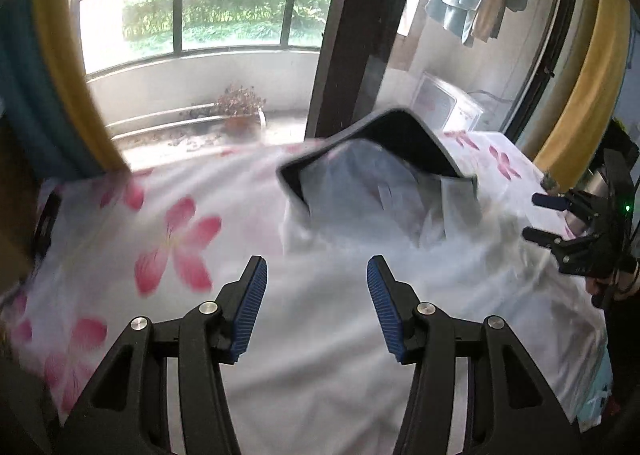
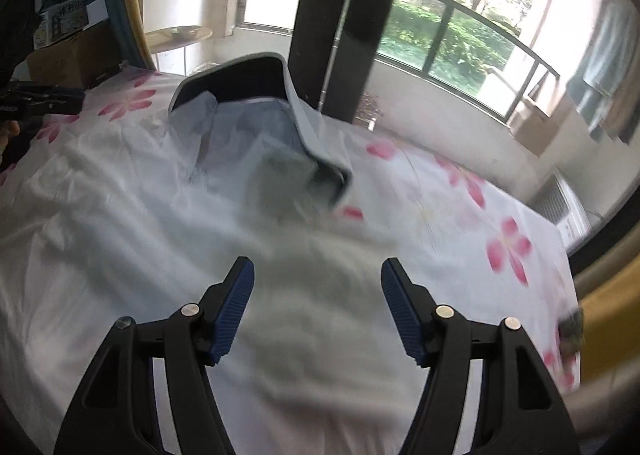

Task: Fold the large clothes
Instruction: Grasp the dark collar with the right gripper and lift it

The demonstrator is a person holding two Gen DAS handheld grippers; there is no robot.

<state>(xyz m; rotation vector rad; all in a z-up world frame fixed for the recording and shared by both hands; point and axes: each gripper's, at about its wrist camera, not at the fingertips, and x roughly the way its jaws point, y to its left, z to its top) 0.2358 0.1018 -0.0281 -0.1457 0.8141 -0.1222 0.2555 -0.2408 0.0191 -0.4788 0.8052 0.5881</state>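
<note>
While both grippers (image 1: 317, 311) (image 2: 317, 311) gape empty, a white shirt (image 2: 168, 215) covers the floral sheet (image 1: 176, 239)

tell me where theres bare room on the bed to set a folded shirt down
Bare floral sheet lies between the shirt and the yellow curtain, and again beyond the collar on the window side. The middle is crowded: the shirt lies spread under both open grippers.

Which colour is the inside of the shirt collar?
Black inside of the shirt collar, clearest in the right wrist view.
</note>
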